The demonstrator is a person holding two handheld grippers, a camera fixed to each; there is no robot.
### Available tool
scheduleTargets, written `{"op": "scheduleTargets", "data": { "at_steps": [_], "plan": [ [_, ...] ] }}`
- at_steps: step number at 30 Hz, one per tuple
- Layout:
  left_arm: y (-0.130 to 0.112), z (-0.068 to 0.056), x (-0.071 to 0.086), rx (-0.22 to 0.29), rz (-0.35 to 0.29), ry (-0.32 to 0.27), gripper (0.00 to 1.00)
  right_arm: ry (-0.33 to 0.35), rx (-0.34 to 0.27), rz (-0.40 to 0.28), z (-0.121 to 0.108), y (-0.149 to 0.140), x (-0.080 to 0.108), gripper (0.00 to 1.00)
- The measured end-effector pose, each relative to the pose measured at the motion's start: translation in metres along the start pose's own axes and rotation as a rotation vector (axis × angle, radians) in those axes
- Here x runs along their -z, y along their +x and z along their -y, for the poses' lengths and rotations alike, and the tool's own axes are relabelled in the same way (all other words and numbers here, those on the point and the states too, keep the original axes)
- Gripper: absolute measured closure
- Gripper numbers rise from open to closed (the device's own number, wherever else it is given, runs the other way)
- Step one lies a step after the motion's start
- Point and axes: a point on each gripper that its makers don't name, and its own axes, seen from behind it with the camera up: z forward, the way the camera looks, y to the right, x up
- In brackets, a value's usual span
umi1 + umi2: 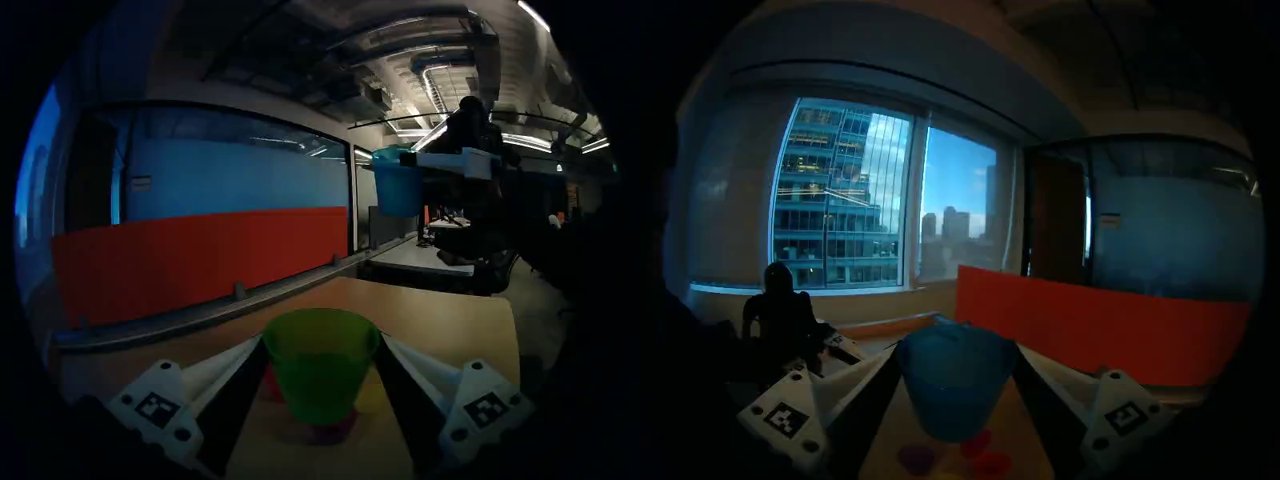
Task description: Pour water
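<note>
in the left gripper (322,346), a green cup (320,380)

The right gripper (958,352) clamps an upright blue cup (954,396) between its fingers, above a wooden table (1024,448) dotted with small red and purple spots. Behind stand a red partition (1104,328) and a window (848,200) onto tall buildings.

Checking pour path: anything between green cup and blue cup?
Nothing: left gripper view shows open air over bare tabletop between green cup and blue cup.

The green cup (322,364) half hides small coloured shapes (334,433) behind it.
</note>
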Motion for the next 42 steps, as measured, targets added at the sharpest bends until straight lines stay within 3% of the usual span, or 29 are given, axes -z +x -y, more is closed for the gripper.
{"op": "scheduleTargets", "data": {
  "at_steps": [12, 27, 42],
  "plan": [
    [-0.011, 0.016, 0.013, 0.012, 0.019, 0.048, 0.13, -0.051, 0.004, 0.009, -0.021, -0.017, 0.029, 0.06],
    [-0.020, 0.012, 0.015, 0.011, 0.041, 0.052, 0.13, -0.074, -0.005, 0.017, -0.031, -0.040, 0.038, 0.06],
    [-0.044, 0.009, 0.017, 0.016, 0.099, 0.046, 0.13, -0.068, -0.007, 0.124, -0.031, -0.101, 0.042, 0.06]
  ]
}}
